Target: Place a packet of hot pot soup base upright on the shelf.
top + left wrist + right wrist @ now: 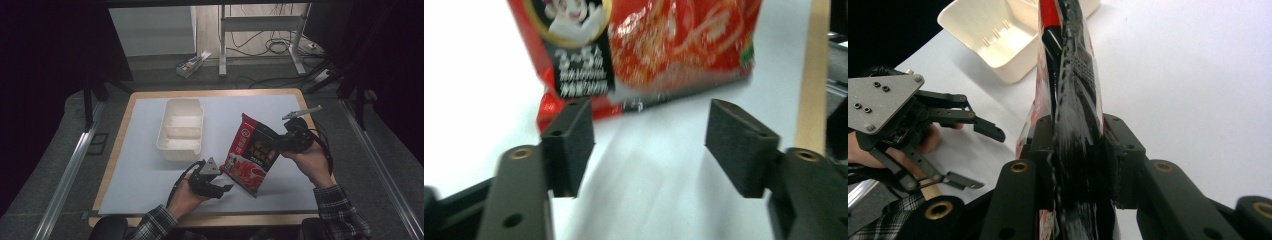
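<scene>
One glossy red-and-black plastic food packet (251,152) and one cream plastic tub (181,130) on the white surface (150,170). The right gripper (1073,165) clamps its fingers on the packet; the left gripper (649,145) has its fingers apart, empty.

Overhead view; 2 close claw views share packet (251,153).

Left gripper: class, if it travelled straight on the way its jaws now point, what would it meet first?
Probably the red food packet. The left gripper has open jaws with bare table between them, and the packet's lower edge lies directly ahead. The right gripper holds that packet; how far ahead it lies is unclear.
</scene>
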`<state>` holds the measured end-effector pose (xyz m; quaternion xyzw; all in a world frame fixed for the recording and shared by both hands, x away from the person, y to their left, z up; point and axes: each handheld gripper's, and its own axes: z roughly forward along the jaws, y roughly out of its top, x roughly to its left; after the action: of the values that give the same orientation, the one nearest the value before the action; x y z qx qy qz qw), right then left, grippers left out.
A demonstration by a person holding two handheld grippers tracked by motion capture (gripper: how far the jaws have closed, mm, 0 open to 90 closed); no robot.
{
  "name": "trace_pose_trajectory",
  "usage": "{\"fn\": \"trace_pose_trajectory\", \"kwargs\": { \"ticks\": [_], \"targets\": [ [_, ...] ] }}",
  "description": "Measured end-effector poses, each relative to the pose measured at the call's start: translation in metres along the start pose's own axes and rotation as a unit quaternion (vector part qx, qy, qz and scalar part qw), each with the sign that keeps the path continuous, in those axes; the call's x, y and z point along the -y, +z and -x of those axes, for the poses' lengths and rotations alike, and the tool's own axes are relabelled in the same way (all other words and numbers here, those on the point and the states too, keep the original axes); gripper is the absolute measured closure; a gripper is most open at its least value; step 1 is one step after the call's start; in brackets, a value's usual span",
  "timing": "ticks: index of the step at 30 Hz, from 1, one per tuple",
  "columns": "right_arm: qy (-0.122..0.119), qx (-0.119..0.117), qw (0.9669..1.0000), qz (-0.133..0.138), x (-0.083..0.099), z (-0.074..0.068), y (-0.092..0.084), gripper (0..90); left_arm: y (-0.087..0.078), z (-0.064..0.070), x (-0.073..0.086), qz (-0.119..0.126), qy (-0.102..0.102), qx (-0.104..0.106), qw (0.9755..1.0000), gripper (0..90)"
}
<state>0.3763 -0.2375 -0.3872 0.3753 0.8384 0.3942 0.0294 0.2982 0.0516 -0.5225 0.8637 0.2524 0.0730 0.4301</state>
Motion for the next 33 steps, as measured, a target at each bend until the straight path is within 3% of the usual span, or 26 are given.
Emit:
{"fn": "trace_pose_trajectory", "kwargs": {
  "ticks": [3,8,11,20,27,33],
  "targets": [
    [-0.008,0.009,0.9999,0.003,-0.007,-0.001,-0.006,69.7,-0.011,0.001,0.001,0.008,0.001,0.006,1.0000,26.2],
    [-0.013,0.016,0.9997,0.010,-0.013,-0.001,-0.010,69.4,-0.021,0.003,0.007,0.013,-0.004,-0.011,0.9998,15.7],
    [-0.015,0.019,0.9996,0.016,-0.018,-0.001,-0.014,69.3,-0.034,0.002,0.019,0.019,-0.018,-0.023,0.9994,12.3],
    [-0.023,0.016,0.9995,0.017,-0.029,-0.002,-0.014,69.1,-0.054,0.001,0.037,0.021,-0.028,-0.056,0.9978,7.8],
    [-0.028,0.017,0.9993,0.017,-0.037,-0.002,-0.010,68.8,-0.068,0.005,0.052,0.018,-0.010,-0.089,0.9958,5.2],
    [-0.029,0.016,0.9993,0.018,-0.043,-0.003,-0.009,68.7,-0.075,0.006,0.058,0.018,-0.014,-0.098,0.9950,4.4]
  ]
}}
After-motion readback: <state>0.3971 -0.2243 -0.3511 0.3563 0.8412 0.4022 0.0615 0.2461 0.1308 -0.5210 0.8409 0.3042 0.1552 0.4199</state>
